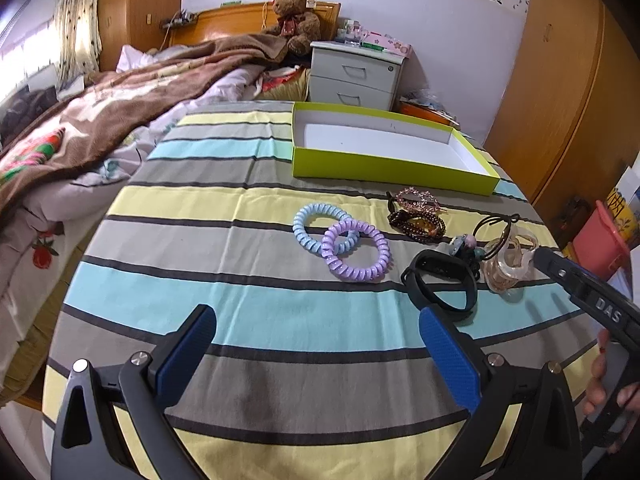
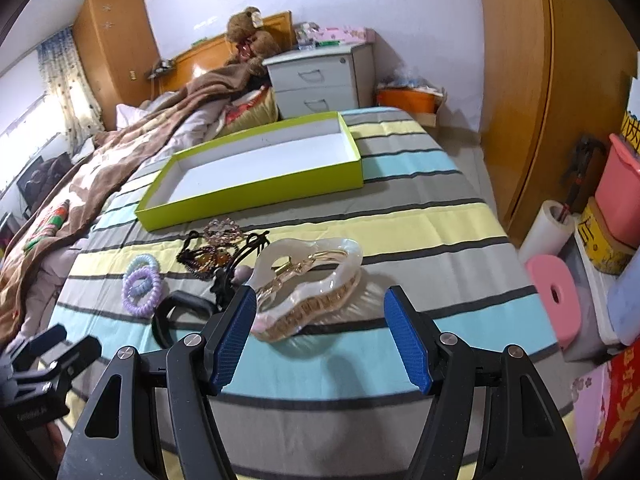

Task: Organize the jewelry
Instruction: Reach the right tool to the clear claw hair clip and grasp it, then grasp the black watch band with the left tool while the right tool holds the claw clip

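A shallow green box (image 1: 384, 168) with a white inside lies on the striped cloth; it also shows in the right wrist view (image 2: 256, 196). Before it lie a blue coil band (image 1: 308, 232), a purple coil band (image 1: 356, 256), dark bead bracelets (image 1: 416, 224), a pink hair piece (image 1: 416, 198), a black wristband (image 1: 440, 284) and a clear pearly claw clip (image 2: 308, 284). My left gripper (image 1: 318, 320) is open and empty, just short of the coil bands. My right gripper (image 2: 322, 300) is open, its blue fingers (image 2: 236, 336) on either side of the clip's near end.
The striped table (image 1: 248, 320) borders a bed with a brown blanket (image 1: 120, 108) at left. A white nightstand (image 1: 352, 76) stands behind. A wooden wardrobe (image 2: 560, 80), pink stool (image 2: 556, 292) and storage boxes (image 2: 616, 196) are at right.
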